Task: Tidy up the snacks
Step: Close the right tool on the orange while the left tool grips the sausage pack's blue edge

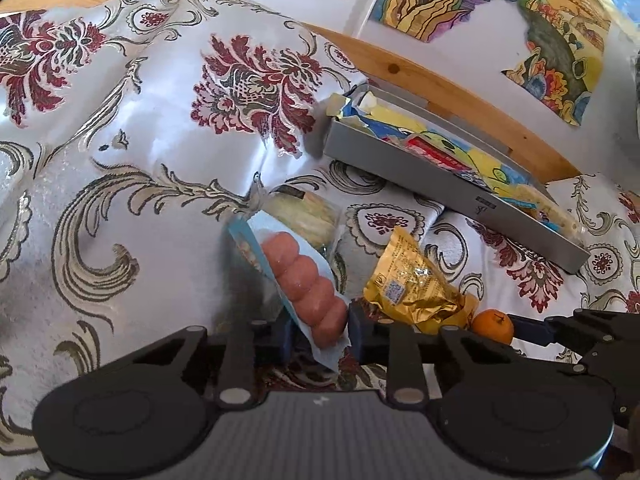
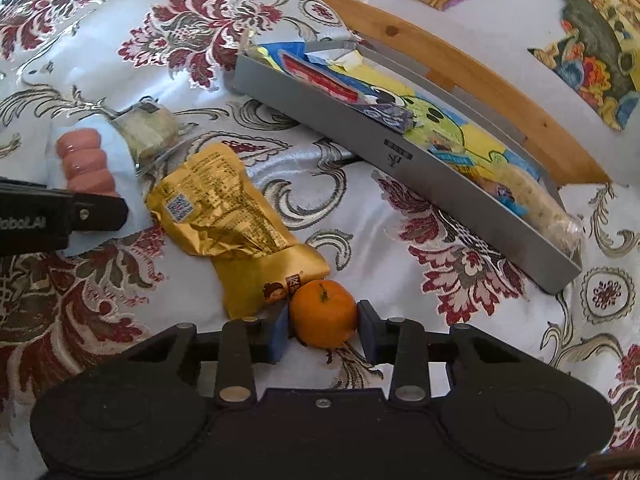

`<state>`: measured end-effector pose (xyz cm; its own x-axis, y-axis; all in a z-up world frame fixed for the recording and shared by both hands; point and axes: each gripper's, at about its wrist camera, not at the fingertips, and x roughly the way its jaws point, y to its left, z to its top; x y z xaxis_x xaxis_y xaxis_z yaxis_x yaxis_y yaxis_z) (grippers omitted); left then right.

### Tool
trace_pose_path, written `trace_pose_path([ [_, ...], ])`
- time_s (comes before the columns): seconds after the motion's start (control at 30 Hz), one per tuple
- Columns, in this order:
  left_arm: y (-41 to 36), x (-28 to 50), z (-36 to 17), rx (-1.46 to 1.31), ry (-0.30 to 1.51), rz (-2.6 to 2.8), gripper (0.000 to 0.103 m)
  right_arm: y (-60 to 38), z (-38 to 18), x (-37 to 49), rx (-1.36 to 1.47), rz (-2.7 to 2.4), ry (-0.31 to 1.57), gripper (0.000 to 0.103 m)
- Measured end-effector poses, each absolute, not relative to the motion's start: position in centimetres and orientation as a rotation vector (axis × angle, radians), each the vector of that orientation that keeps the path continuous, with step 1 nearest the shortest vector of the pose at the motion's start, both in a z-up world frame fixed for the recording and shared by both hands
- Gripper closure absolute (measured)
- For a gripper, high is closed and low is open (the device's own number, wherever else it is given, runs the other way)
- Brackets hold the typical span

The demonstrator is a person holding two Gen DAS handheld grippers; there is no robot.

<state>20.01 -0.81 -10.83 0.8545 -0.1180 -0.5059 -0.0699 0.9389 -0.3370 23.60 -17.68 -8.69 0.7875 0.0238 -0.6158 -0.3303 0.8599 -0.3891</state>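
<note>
Lower centre of the left wrist view: left gripper (image 1: 319, 330) clamped on a glossy blue sausage packet (image 1: 304, 280), four pink lumps showing. Lower centre, right wrist view: right gripper (image 2: 323, 330) flanking a round orange (image 2: 323, 314), pads apparently touching. Crinkled gold pouch (image 2: 224, 216) between them; grey tray (image 2: 404, 164) upper right, on brocade cloth (image 2: 380, 280).

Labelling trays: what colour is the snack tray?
Plain grey tray, small dark mark on its side; clearest in the right wrist view.

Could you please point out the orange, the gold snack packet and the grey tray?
orange (image 2: 323, 314), right wrist view, front skin.
gold snack packet (image 2: 216, 208), right wrist view, printed back.
grey tray (image 2: 400, 156), right wrist view, near wall.
</note>
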Motion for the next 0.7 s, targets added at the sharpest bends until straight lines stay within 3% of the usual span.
trace_pose_path([
  [0.7,-2.0,19.4,-10.4,-0.297,0.479,-0.077,0.082,-15.6,-8.0,21.6,-0.593,0.275,0.546,0.066],
])
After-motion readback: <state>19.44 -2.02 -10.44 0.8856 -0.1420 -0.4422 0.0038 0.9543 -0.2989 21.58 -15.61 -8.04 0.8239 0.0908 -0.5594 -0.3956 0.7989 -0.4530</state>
